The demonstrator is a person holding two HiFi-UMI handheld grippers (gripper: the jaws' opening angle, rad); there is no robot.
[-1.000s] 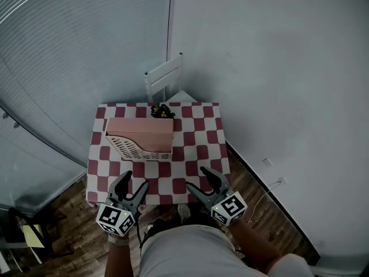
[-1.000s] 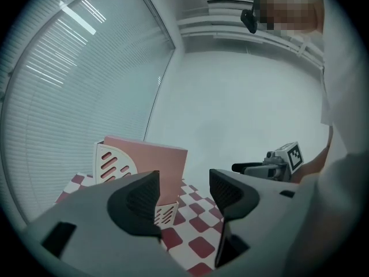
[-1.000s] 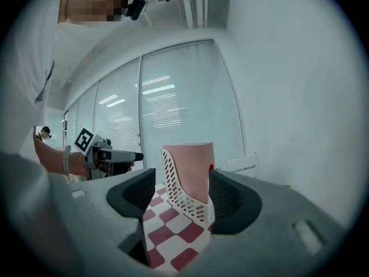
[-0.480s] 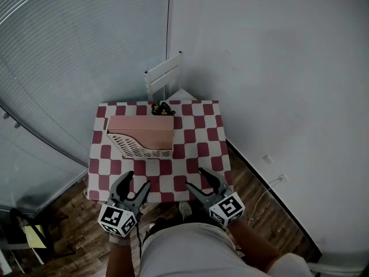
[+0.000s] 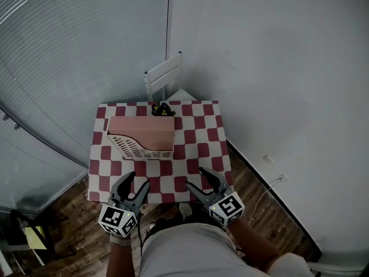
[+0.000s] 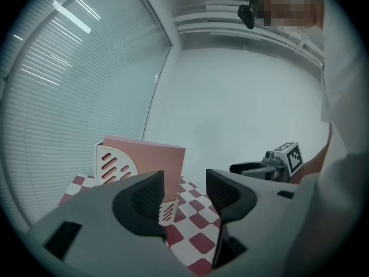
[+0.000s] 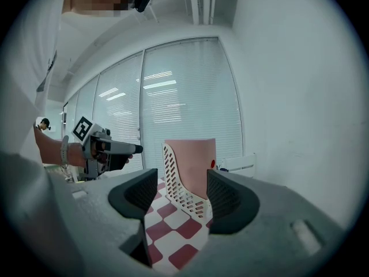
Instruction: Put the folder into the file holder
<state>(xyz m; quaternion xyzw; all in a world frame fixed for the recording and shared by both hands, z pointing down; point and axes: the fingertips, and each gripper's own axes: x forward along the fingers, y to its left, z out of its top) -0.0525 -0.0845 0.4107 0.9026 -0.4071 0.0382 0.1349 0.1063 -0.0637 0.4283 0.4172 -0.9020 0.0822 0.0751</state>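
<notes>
Standing upright in the white perforated holder (image 5: 140, 147), the pink folder (image 5: 141, 127) sat on the far left part of the table (image 5: 199, 137), which was covered by a red-and-white checked cloth. The holder's low, sloping front faced the near side, and the folder rose above it along the back. A small plant (image 5: 163, 109) stood just behind the folder at the table's far edge. Behind that, a white chair (image 5: 164, 77) stood in the corner between the blinds (image 5: 69, 56) and the plain wall (image 5: 271, 68).

Both grippers hung at the near edge of the table, well apart from the holder and from each other. The left gripper (image 5: 136, 180) was over the near left of the cloth, pointing toward the far side. Its jaws stood apart with nothing between them; through the gap its own view showed only the checks and the lower corner of the holder. The right gripper (image 5: 197, 180) was over the near right of the cloth. Its jaws had just been closing a little, yet they too stood apart and empty, and the holder's perforated side and the folder showed beyond the gap. Each gripper carried its marker cube at the back, toward the person. Wood floor (image 5: 69, 224) showed beside the table on the left.
</notes>
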